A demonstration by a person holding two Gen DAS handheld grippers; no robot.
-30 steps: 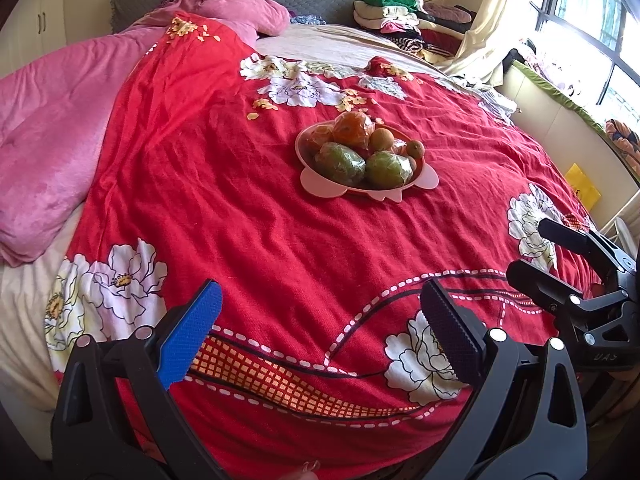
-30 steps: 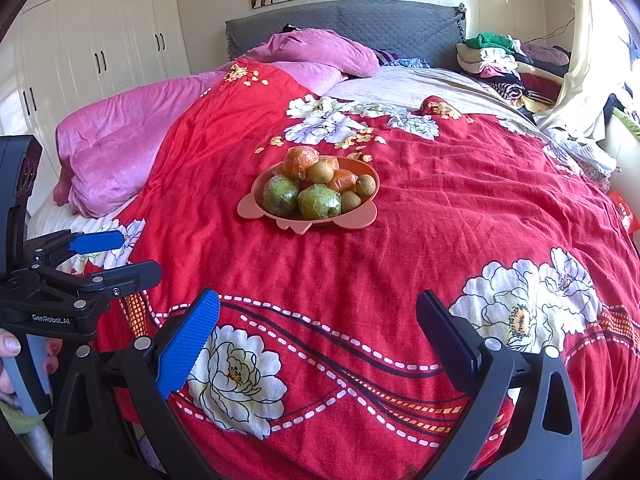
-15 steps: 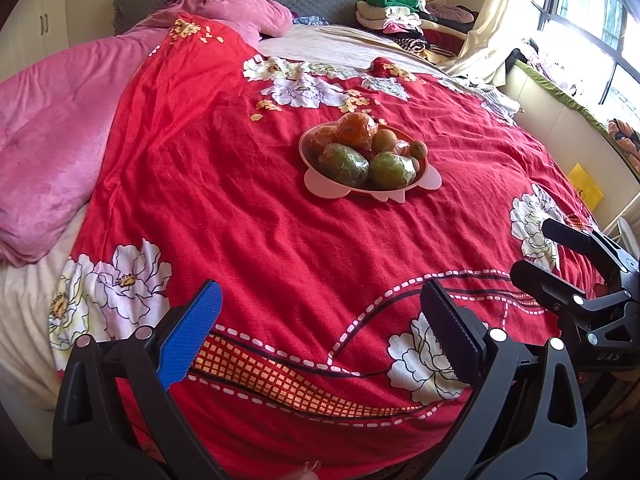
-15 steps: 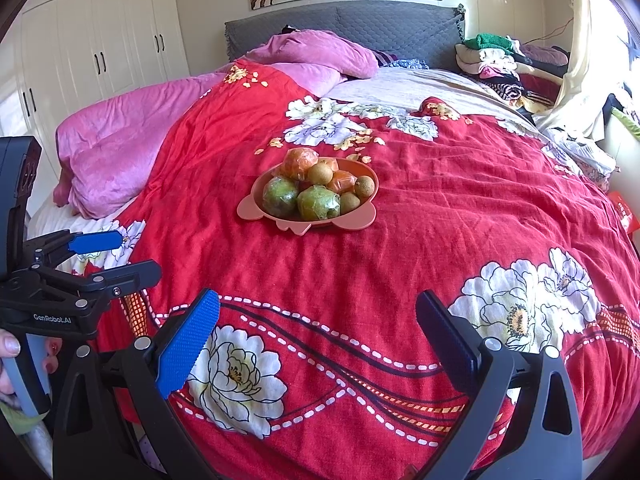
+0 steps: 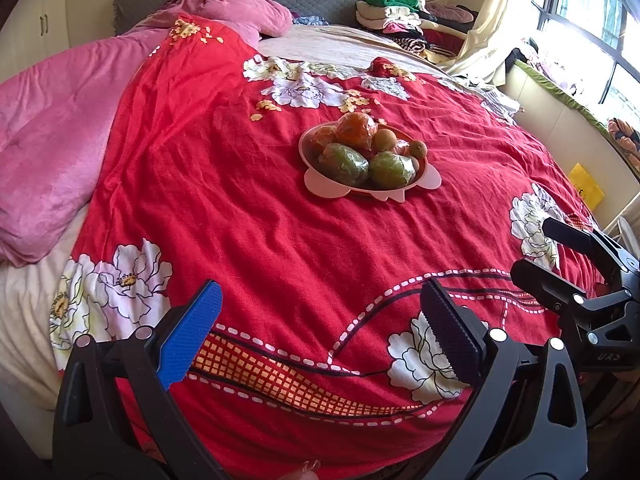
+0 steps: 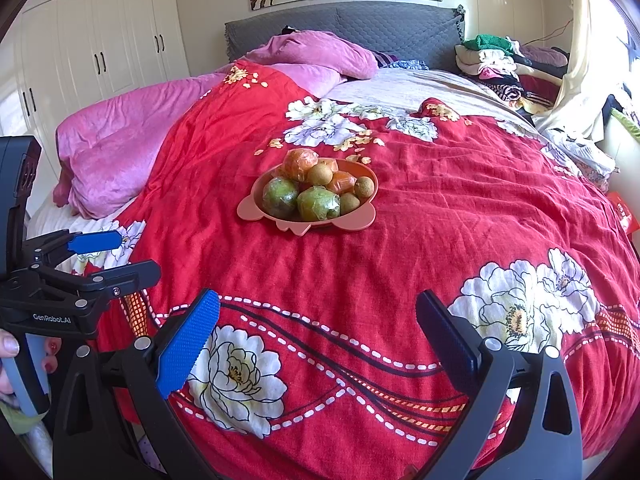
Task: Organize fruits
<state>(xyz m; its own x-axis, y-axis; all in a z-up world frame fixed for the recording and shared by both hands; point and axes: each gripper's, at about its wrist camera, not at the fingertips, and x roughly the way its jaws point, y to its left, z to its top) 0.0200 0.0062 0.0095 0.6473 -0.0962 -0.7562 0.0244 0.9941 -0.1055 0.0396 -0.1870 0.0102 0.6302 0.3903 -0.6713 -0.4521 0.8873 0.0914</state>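
A pink plate [image 5: 320,180] [image 6: 250,210] sits mid-bed on the red floral bedspread [image 5: 260,240], piled with fruit. Two wrapped green fruits [image 5: 346,158] [image 6: 318,204] lie at its front, wrapped orange fruits [image 5: 356,130] [image 6: 300,162] at the back, small brown round fruits [image 5: 385,139] [image 6: 365,187] between and to the right. My left gripper [image 5: 318,334] hovers open over the bed's near edge, well short of the plate, nothing between its fingers. My right gripper [image 6: 316,334] is likewise open and empty, to the right of the left one.
Pink pillows and a pink blanket [image 6: 132,140] fill the bed's left side. Folded clothes [image 6: 500,64] are stacked at the far right by the grey headboard [image 6: 360,28]. White wardrobes [image 6: 100,40] stand to the left, a window [image 5: 592,20] to the right.
Both grippers have crept slightly forward toward the plate, which sits a little lower in the left wrist view. Both stay open.
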